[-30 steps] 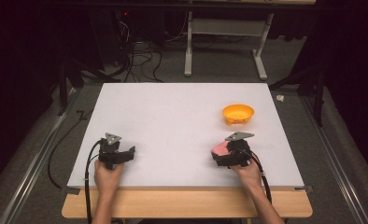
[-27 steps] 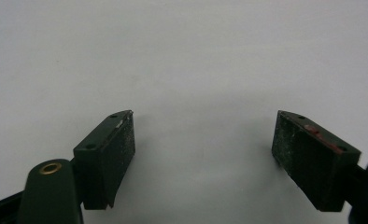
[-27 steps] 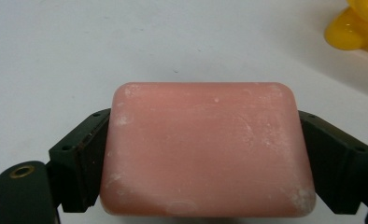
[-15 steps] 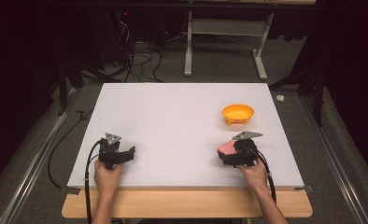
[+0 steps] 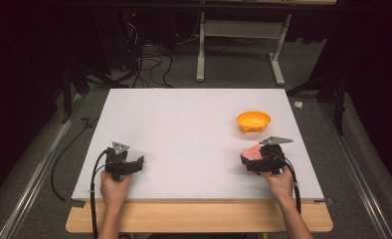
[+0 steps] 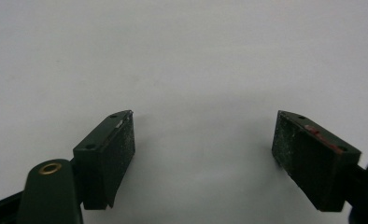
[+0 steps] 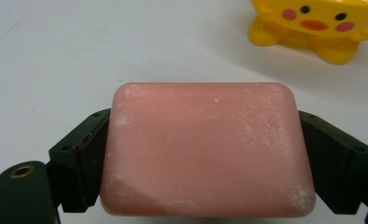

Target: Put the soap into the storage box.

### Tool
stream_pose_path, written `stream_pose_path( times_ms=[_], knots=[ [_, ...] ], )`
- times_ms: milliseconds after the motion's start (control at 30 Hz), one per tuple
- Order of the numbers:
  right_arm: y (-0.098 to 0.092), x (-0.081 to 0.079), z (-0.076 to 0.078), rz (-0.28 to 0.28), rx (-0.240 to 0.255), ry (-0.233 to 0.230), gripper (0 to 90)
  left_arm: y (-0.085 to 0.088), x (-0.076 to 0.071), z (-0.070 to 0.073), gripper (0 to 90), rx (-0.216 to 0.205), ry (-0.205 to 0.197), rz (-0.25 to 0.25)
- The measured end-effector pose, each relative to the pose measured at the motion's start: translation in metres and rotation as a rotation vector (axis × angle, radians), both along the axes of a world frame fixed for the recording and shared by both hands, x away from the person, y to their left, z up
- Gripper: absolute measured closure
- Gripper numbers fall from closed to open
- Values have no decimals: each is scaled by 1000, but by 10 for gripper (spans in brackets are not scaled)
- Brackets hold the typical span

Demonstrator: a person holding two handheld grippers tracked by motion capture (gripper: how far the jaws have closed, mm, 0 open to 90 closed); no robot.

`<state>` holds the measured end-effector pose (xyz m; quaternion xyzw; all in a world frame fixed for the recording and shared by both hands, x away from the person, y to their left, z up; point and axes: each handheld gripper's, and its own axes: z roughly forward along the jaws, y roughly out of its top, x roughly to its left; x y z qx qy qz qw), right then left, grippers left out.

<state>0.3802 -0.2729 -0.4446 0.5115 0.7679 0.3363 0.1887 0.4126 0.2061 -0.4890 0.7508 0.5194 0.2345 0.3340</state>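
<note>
Between the right gripper's fingers, pink soap bar.

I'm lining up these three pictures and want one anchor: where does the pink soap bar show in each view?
High view: soap at lower right, in the right gripper, just short of the yellow bowl.
Right gripper view: soap centre, clamped between both jaws; bowl at top right.
Left gripper view: not in it.
Shared landmark: the bowl.
</note>
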Motion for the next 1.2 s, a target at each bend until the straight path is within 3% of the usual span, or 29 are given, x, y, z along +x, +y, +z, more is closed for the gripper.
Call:
stream_pose_path(
  times_ms=[400,800,1200],
  knots=[
    [-17,12,19,-45,18,-14,136,0,0,0,215,0,0,0],
    [-25,40,45,-101,52,9,136,0,0,0,215,-1,3,-1],
    [-22,84,60,-150,61,56,136,0,0,0,216,-4,3,-1]
  ],
)
